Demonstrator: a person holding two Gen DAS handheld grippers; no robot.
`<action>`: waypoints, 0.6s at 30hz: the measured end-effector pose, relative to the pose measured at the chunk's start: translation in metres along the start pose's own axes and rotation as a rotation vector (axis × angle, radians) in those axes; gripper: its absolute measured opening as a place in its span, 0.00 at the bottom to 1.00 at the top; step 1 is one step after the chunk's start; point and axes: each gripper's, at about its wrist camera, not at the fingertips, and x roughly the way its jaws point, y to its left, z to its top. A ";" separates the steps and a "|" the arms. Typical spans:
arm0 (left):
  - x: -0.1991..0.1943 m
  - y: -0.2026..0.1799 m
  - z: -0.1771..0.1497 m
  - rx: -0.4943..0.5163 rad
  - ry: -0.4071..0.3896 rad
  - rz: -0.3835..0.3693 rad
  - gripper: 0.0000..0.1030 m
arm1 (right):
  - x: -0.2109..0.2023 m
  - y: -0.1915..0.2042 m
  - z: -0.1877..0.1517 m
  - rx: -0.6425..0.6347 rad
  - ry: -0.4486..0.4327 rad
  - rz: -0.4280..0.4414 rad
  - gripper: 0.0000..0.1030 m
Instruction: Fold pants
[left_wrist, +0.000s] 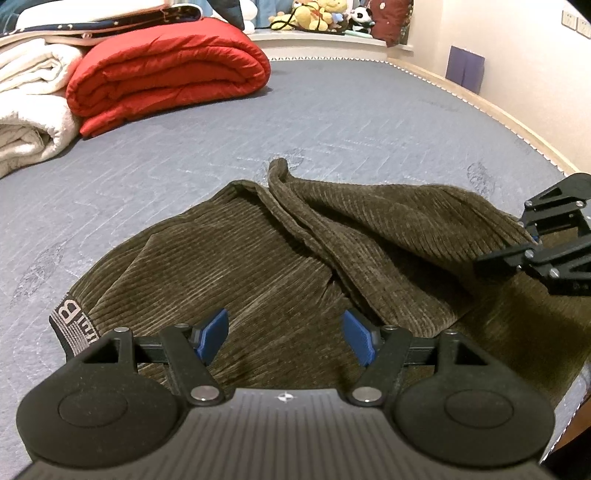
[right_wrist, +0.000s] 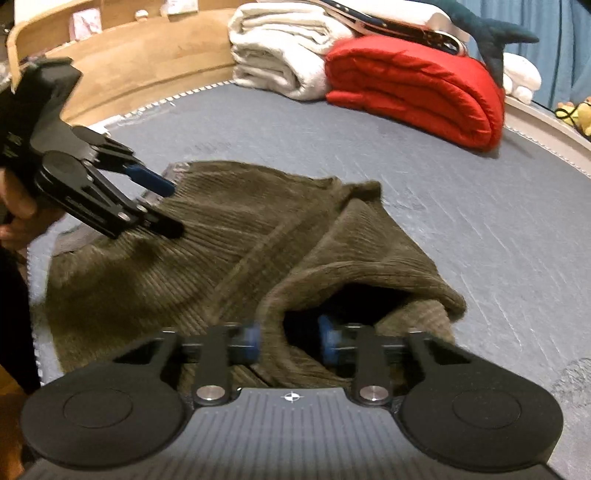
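Olive-brown corduroy pants (left_wrist: 258, 258) lie rumpled on the grey mattress (left_wrist: 332, 122), with one leg folded across the body. Their striped waistband (left_wrist: 70, 325) shows at the near left. My left gripper (left_wrist: 284, 339) hovers over the waist part, blue pads wide apart and nothing between them; in the right wrist view the left gripper (right_wrist: 170, 206) reaches in from the left. My right gripper (right_wrist: 288, 339) is shut on the hem of a pants leg (right_wrist: 369, 288), with one pad inside the dark leg opening. The right gripper (left_wrist: 509, 251) enters the left wrist view from the right edge.
A folded red quilt (left_wrist: 166, 70) and white blankets (left_wrist: 29, 110) are stacked at the back of the bed. Stuffed toys (left_wrist: 314, 14) line the far ledge. A wooden bed frame (right_wrist: 147, 62) curves around the mattress. A person's hand (right_wrist: 18, 206) holds the left gripper.
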 end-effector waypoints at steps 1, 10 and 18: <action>-0.001 0.001 0.001 -0.009 -0.007 -0.002 0.72 | -0.002 0.004 0.001 -0.017 -0.010 0.012 0.08; -0.002 0.007 0.015 -0.232 -0.044 -0.277 0.72 | 0.008 0.052 0.001 -0.180 0.060 0.155 0.08; 0.025 -0.035 0.022 -0.220 0.024 -0.448 0.73 | 0.015 0.056 -0.003 -0.159 0.074 0.154 0.10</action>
